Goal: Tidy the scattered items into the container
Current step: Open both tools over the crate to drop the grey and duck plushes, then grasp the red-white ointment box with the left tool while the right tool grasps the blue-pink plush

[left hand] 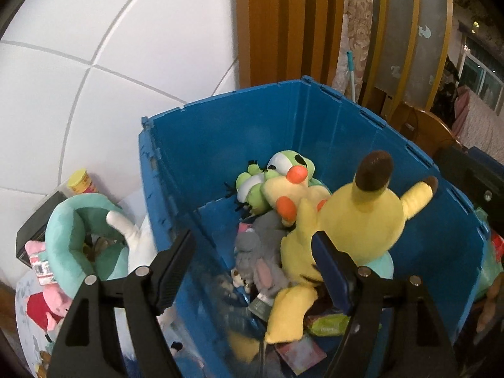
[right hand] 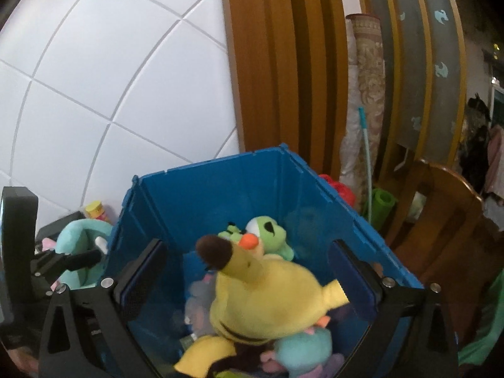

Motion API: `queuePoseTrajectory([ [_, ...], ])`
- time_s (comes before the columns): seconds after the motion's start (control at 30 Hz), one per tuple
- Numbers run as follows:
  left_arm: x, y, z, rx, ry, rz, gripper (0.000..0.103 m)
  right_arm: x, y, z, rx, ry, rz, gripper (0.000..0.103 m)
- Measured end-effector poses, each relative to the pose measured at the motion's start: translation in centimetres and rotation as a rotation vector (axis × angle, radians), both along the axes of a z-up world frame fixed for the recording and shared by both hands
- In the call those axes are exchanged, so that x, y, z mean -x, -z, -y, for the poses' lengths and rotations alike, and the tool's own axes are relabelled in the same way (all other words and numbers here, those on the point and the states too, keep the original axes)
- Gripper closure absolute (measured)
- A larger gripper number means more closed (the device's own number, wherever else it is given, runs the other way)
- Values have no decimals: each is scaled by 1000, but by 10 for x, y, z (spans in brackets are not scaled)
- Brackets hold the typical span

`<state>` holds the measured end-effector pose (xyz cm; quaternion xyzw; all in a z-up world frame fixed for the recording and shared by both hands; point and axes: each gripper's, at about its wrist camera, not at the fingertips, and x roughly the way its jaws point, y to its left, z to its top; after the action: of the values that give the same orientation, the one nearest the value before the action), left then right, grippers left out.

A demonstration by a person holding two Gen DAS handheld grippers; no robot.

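Both the left gripper (left hand: pixel 252 261) and right gripper (right hand: pixel 249 278) hang released over the blue container (left hand: pixel 220 145); yellow plush (right hand: pixel 267 296) at 6 o'clock inside.

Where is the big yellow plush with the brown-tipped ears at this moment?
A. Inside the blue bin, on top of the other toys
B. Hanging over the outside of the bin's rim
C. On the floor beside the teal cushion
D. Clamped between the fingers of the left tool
A: the yellow plush lies inside the blue bin on the other toys, while both the left tool and the right tool stand open around it without pressing.
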<state>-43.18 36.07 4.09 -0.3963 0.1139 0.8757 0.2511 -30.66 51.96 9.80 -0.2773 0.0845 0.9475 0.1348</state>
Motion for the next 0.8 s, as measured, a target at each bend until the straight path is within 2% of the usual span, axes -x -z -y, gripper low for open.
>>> queuePoseTrajectory([
  [0.23, -35, 3, 62, -30, -42, -13, 26, -24, 6, 43, -10, -25, -3, 0],
  [0.33, -55, 11, 101, -26, -80, -45, 13, -37, 11, 73, -30, -49, -14, 0],
  [0.4, -69, 18, 131, -15, -114, -71, 9, -46, 16, 96, -29, -75, -31, 0],
  [0.6, -108, 46, 238, 31, -242, -101, 9, -55, 31, 169, -11, -196, -60, 0],
  [0.8, -127, 91, 332, 87, -381, -29, 9, -47, 61, 260, -4, -352, -23, 0],
])
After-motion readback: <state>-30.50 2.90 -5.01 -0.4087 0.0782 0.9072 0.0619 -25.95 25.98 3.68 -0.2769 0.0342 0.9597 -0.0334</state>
